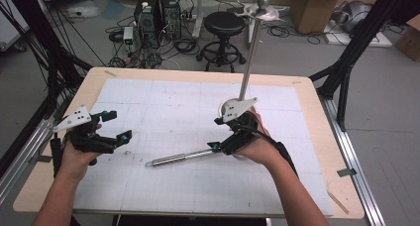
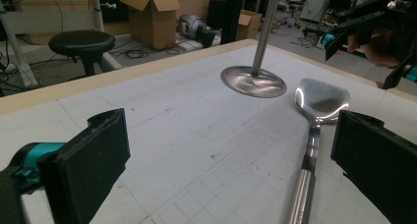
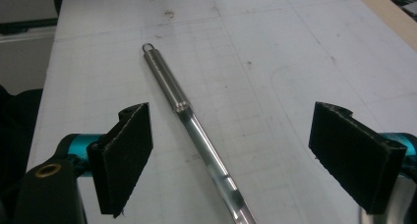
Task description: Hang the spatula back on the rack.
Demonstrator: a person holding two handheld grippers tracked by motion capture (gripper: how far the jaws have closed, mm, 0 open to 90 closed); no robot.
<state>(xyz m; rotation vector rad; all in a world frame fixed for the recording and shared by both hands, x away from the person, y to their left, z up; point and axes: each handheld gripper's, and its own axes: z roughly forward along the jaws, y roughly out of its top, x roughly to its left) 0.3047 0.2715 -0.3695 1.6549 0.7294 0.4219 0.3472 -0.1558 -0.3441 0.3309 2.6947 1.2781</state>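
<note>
Two black foam-padded grippers stand wide apart in my views, holding nothing. My right gripper [image 1: 216,133] hovers over the polished steel spatula [image 1: 173,159], whose tubular handle ends in a wire loop; it lies flat midway along the tabletop's [image 1: 307,186] near edge. My left gripper [image 1: 118,126] waits by the left edge. Behind stands a round-based steel stand [image 2: 253,80].

My table [image 1: 317,137] is pale wood with a white gridded mat [image 1: 163,102] over most of its top. On the mat lies a steel spatula [image 1: 171,159], handle ring toward my left, and beside its blade stands a round-based metal stand [image 2: 253,80], pole upright.
</note>
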